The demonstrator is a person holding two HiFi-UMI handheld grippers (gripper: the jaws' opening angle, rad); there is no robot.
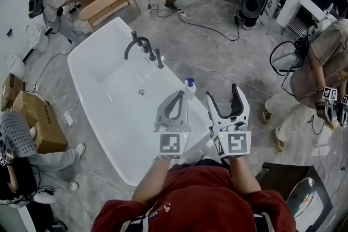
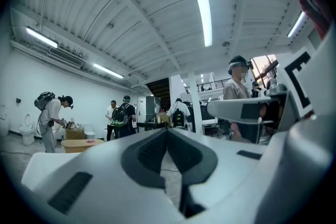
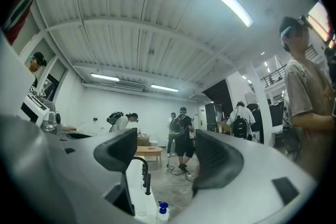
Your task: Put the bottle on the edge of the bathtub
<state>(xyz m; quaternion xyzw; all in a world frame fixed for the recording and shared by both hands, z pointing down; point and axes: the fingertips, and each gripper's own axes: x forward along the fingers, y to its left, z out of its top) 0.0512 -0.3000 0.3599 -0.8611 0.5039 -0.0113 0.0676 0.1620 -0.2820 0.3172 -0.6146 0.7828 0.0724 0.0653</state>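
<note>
Small clear bottle with blue cap [image 1: 189,87] stands upright on far-side rim of white oval bathtub [image 1: 125,117], along same rim as dark curved faucet [image 1: 142,47] and nearer the 2 grippers. Neither gripper touches it.

Left gripper [image 1: 179,98]: jaws closed tip to tip, nothing between them; held over tub, just beside bottle.

Right gripper [image 1: 223,94]: jaws spread apart, empty; held beside tub rim, near bottle. Right gripper view shows bottle [image 3: 161,212] and faucet [image 3: 143,173] low in gap between jaws, well beyond them.
</note>
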